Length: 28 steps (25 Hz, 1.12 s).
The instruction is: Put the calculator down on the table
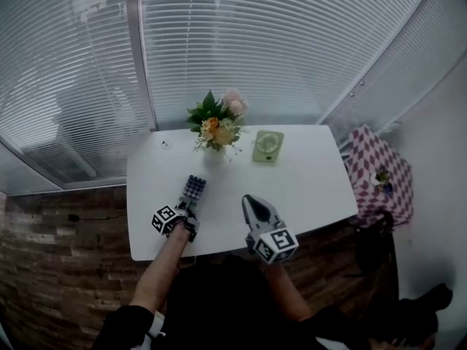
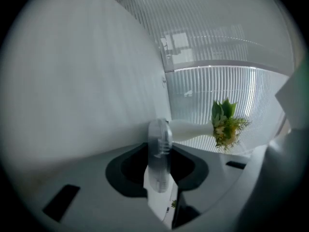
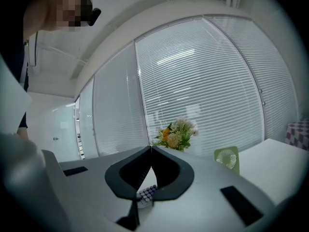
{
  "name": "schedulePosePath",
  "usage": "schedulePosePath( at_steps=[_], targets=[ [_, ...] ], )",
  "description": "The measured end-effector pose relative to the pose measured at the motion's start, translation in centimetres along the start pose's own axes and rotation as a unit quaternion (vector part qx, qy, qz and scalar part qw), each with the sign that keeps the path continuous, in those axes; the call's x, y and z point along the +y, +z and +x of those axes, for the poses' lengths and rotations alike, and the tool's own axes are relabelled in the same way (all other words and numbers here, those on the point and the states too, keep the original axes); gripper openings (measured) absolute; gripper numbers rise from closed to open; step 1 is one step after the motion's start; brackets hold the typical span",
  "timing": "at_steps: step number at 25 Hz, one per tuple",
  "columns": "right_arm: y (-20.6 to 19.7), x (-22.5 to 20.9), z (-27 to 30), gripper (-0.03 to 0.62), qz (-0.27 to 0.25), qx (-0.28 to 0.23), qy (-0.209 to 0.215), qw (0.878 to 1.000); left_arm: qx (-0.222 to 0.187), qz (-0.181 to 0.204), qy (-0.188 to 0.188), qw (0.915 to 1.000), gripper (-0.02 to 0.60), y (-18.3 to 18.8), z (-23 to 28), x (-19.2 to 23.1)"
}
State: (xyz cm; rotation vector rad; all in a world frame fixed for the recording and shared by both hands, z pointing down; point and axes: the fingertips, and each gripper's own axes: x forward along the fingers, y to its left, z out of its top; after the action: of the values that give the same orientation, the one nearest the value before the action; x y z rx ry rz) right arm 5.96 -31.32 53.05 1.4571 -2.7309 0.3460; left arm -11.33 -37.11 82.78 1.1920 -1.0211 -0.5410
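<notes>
The calculator (image 1: 194, 188), dark with rows of pale keys, lies over the white table (image 1: 306, 188) left of centre. My left gripper (image 1: 187, 205) is shut on its near end. In the left gripper view the calculator (image 2: 159, 178) shows edge-on, with the pads of the left gripper (image 2: 159, 146) pressed on both sides. I cannot tell whether it touches the tabletop. My right gripper (image 1: 249, 199) hovers over the table's front middle, shut, holding nothing. In the right gripper view, below the meeting tips of the right gripper (image 3: 151, 150), the calculator's keys (image 3: 146, 195) show.
A white vase of flowers (image 1: 217, 132) stands at the table's back middle, with a small green fan (image 1: 268, 146) to its right. Window blinds run behind the table. A checked cloth (image 1: 379, 173) lies beyond the right edge, and a brick-patterned floor (image 1: 58, 254) to the left.
</notes>
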Motion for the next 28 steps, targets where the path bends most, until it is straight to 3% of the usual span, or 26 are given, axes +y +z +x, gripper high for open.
schedulePosePath(
  at_steps=[4, 7, 14, 21, 28],
  targets=[
    [0.2, 0.0, 0.1, 0.006, 0.001, -0.001, -0.002, 1.0, 0.012, -0.012, -0.008, 0.9998, 0.101, 0.2, 0.6, 0.2],
    [0.1, 0.0, 0.4, 0.006, 0.004, 0.0, 0.0, 1.0, 0.027, -0.019, 0.009, 0.9994, 0.104, 0.2, 0.8, 0.5],
    [-0.1, 0.5, 1.2, 0.006, 0.006, 0.006, 0.009, 1.0, 0.036, -0.013, 0.103, 0.9939, 0.112, 1.0, 0.4, 1.0],
    [0.5, 0.8, 1.0, 0.006, 0.004, 0.003, 0.009, 1.0, 0.03, -0.019, 0.221, 0.9745, 0.143, 1.1, -1.9, 2.0],
    [0.5, -0.3, 0.7, 0.006, 0.008, -0.002, -0.002, 1.0, 0.022, -0.043, 0.205, 0.9775, 0.143, 0.4, -3.3, 2.7]
  ],
)
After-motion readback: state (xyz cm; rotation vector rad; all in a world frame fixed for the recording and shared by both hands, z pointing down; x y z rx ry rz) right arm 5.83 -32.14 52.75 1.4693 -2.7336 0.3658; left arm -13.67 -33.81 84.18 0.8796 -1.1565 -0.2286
